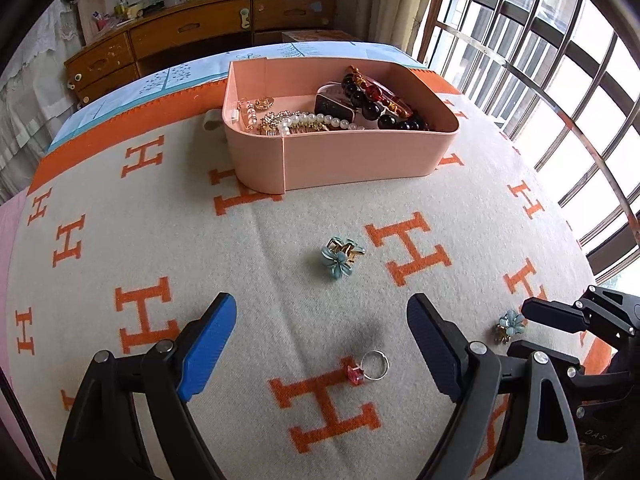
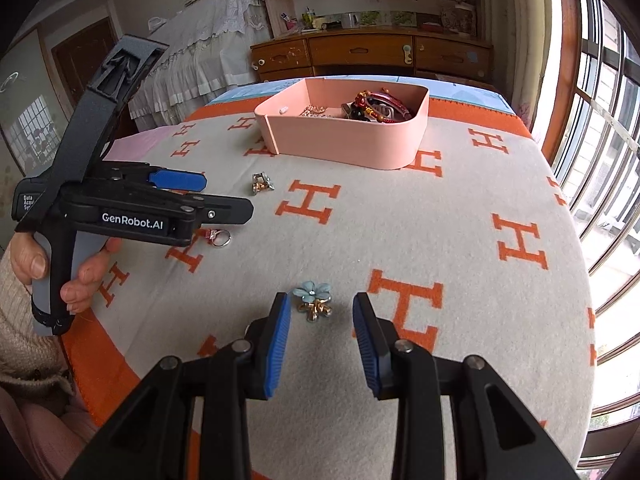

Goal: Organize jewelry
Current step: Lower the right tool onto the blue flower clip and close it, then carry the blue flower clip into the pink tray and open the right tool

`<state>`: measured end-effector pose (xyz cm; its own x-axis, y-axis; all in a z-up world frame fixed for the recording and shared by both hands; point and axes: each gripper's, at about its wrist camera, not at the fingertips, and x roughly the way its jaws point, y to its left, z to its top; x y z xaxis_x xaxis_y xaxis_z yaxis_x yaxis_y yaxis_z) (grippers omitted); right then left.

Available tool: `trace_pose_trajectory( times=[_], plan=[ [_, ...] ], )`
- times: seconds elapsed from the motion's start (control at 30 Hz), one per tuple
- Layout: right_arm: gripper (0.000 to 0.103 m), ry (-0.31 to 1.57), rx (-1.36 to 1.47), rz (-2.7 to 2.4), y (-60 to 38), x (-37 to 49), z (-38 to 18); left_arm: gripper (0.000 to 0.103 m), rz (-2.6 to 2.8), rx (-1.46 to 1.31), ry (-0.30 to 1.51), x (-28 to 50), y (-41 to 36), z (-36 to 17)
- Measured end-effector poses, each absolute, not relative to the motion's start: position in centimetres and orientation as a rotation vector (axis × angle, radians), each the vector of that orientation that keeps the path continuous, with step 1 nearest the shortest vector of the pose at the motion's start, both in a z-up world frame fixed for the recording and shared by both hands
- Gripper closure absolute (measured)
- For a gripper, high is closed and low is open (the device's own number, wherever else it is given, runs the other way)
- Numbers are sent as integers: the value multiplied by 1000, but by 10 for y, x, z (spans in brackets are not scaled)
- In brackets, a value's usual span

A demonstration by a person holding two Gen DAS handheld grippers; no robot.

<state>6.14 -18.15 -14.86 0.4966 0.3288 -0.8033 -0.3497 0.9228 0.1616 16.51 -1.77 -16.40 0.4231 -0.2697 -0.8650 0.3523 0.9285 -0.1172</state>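
A pink jewelry box (image 1: 360, 156) (image 2: 352, 144) holds pearls, dark beads and gold pieces. On the H-patterned blanket lie a blue flower clip (image 1: 340, 258) (image 2: 262, 183), a silver ring with a pink stone (image 1: 370, 367) (image 2: 218, 237), and a second blue flower clip (image 1: 510, 325) (image 2: 314, 300). My left gripper (image 1: 322, 314) (image 2: 228, 194) is open, with the ring just below its fingertips. My right gripper (image 2: 320, 304) (image 1: 528, 328) is open with the second flower clip between its fingertips.
A wooden dresser (image 2: 372, 54) stands behind the table. Barred windows (image 1: 560, 80) run along the right. A lace-covered piece of furniture (image 2: 208, 52) is at the back left. A hand (image 2: 80, 276) holds the left gripper's handle.
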Motion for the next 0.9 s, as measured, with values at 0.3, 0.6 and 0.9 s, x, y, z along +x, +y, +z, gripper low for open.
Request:
trace_pose_trajectory(
  times=[0.3, 0.6, 0.9],
  plan=[
    [70, 927, -50, 423, -174, 59, -154, 26, -410, 72, 1066, 181, -23, -169],
    [83, 928, -27, 427, -178, 60, -155, 50, -432, 85, 1046, 186, -26, -168],
    [83, 927, -30, 425, -178, 59, -155, 81, -456, 95, 1032, 183, -33, -166]
  ],
)
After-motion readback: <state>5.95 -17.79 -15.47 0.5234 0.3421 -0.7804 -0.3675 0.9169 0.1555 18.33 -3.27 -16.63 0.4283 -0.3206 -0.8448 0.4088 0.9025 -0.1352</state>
